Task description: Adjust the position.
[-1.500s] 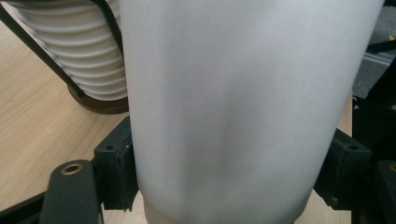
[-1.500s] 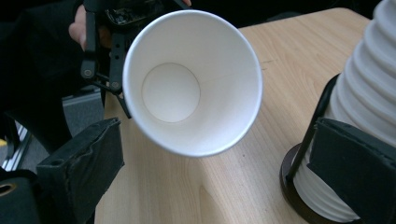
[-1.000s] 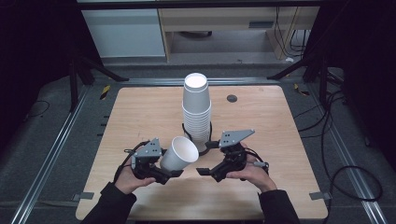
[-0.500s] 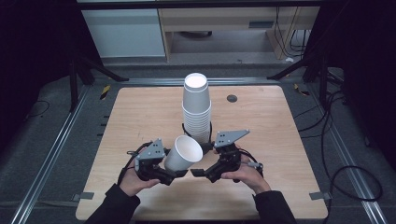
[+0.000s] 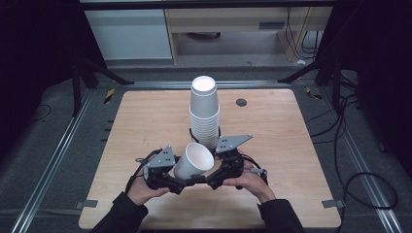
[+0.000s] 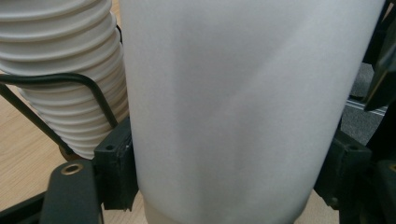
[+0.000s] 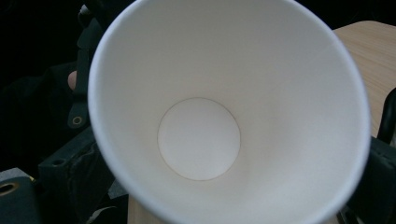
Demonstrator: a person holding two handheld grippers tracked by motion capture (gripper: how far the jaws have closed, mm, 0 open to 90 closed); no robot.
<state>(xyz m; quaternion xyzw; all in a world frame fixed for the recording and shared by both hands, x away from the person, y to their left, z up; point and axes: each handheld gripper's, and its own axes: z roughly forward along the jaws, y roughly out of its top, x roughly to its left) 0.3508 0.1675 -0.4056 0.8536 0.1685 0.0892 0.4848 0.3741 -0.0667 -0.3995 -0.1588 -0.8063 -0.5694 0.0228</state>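
Drew slightly closer together since a second earlier, both hands, with the single paper cup (image 5: pixel 193 161) tipped a little more upright between them; otherwise little changed, the tall stack staying put.

Left to right: left hand (image 5: pixel 142 187) low at the near edge of the wooden table (image 5: pixel 145 116), left gripper (image 5: pixel 187 180) clamped on the cup's lower wall, black pads pressed to both sides of the white body (image 6: pixel 224 116) in the left gripper view. Held just above the tabletop, tilted, mouth up and toward the right hand (image 5: pixel 250 179). Right gripper (image 5: pixel 200 180) brought close beside the cup's base, looking straight into the open mouth (image 7: pixel 201 140); jaws flanking the cup, grip or gap not discernible.

Stack of nested cups (image 5: pixel 204 114) upright behind the grippers, mid-table, seated in a black wire holder (image 6: pixel 70 79).

Judged early to midway: one cup separated and in hand, apparently mid-handover; placing it still ahead, rest of stack untouched.
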